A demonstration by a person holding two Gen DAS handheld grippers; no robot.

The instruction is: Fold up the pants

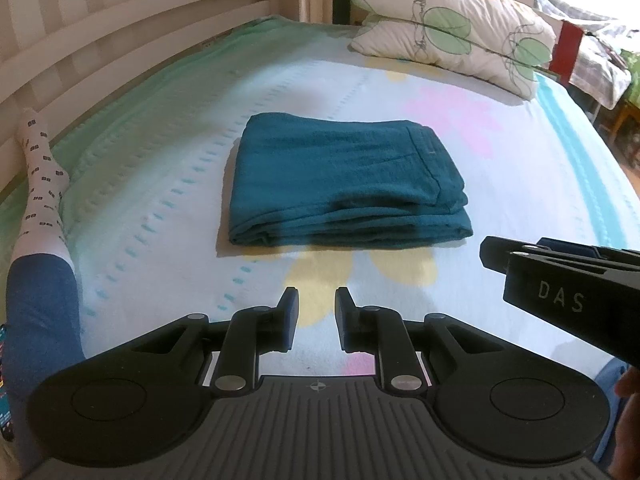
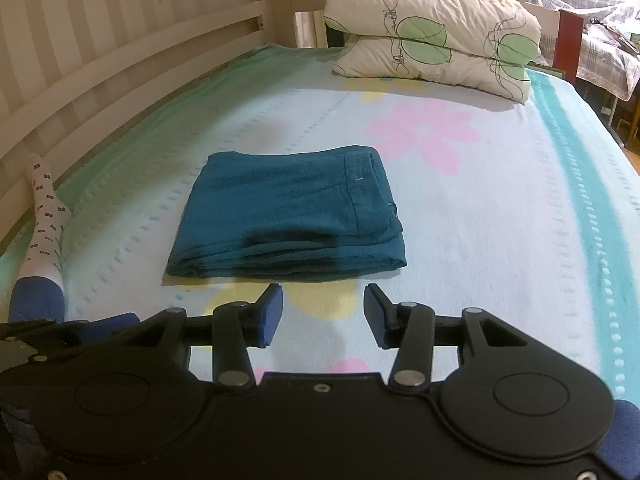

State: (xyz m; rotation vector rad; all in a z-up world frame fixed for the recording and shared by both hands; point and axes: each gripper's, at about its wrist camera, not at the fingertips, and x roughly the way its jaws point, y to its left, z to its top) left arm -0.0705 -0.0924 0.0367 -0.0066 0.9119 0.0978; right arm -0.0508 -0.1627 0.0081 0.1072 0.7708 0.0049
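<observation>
The left claw (image 1: 316,304) hangs low over the bed with its two black fingers set narrowly apart and nothing between them, and it does not touch the cloth. The right claw (image 2: 323,304) is beside it at about the same height, its blue-padded fingers opened wider and also empty; in the left view its black body comes in from the right edge. Both claws point toward the teal folded cotton pants (image 2: 288,212), which lie just ahead of the fingertips on the pale fleece blanket with pink and yellow flower prints (image 2: 500,208). The pants make a flat rectangle of several layers, the folded edges stacked toward the claws and the waistband seam on top at the right. Since the packet looks tidy and neither claw holds it, I judge the folding is finished or nearly so, and the claws stand off so as not to disturb the layers. Farther away, two white pillows with green leaf drawings (image 2: 432,48) are stacked at the head of the bed, well apart from the pants. At the left lies a person's leg in a white patterned sock (image 1: 42,184), near the cream wooden bed rail (image 1: 132,36).
</observation>
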